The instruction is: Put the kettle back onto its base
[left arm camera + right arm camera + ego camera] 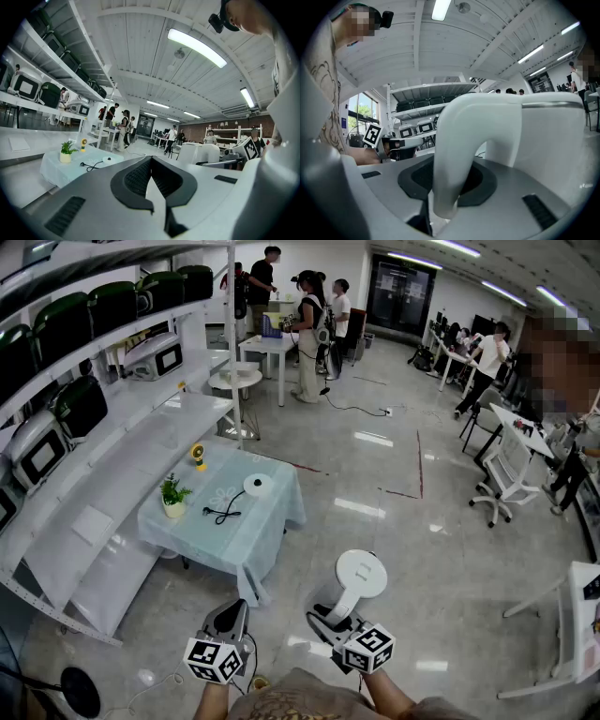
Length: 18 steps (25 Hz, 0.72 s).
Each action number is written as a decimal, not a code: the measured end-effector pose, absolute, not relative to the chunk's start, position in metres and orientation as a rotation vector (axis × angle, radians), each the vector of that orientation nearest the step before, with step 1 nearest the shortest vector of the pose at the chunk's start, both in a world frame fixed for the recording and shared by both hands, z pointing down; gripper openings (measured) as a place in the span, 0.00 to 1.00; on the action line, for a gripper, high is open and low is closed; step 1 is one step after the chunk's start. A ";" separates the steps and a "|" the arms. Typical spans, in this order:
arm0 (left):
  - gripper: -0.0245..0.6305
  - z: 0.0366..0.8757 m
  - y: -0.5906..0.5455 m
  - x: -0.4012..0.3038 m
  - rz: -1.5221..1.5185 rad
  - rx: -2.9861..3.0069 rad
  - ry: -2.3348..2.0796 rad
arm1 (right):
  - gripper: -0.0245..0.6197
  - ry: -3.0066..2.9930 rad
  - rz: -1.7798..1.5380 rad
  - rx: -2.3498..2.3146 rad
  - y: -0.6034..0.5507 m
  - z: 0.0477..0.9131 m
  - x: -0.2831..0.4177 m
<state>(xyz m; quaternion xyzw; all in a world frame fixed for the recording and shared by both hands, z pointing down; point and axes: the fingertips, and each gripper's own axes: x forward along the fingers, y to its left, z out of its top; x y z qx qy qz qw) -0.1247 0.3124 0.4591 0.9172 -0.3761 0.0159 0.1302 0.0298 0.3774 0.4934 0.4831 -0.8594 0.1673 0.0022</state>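
**Right gripper** (330, 617): the jaws are clamped on the curved white handle (452, 159) of the white plastic electric kettle (361, 576). In the right gripper view the handle fills the gap between the dark pads and the kettle body (543, 136) stands just beyond them. The kettle is carried upright in the air above the glossy grey floor (412, 521). It is well apart from the table and on the person's right.

**Left gripper** (232, 608): the jaws are brought together and their tips meet (151, 159). Nothing is held between them. It is held beside the right gripper, roughly level. The kettle (199, 153) shows off to its right in the left gripper view.

**Round white kettle base** (258, 486): it lies flat on the low table covered with a pale blue cloth (253, 535), near the table's far edge. Its top is unoccupied. A black power cord (223, 514) lies in loops on the cloth just beside it.

**Other items on the cloth**: a small green plant in a cream pot (173, 495) stands upright at the left edge. A small yellow desk fan (198, 457) stands at the far left corner.

**Surroundings**: white shelving (141, 427) runs along the left of the table. Several persons (309, 334) stand in the background, away from the work area.
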 end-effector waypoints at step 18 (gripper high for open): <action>0.07 0.461 0.306 -0.094 0.029 2.651 -1.210 | 0.20 -2.778 0.510 1.304 0.367 0.498 0.060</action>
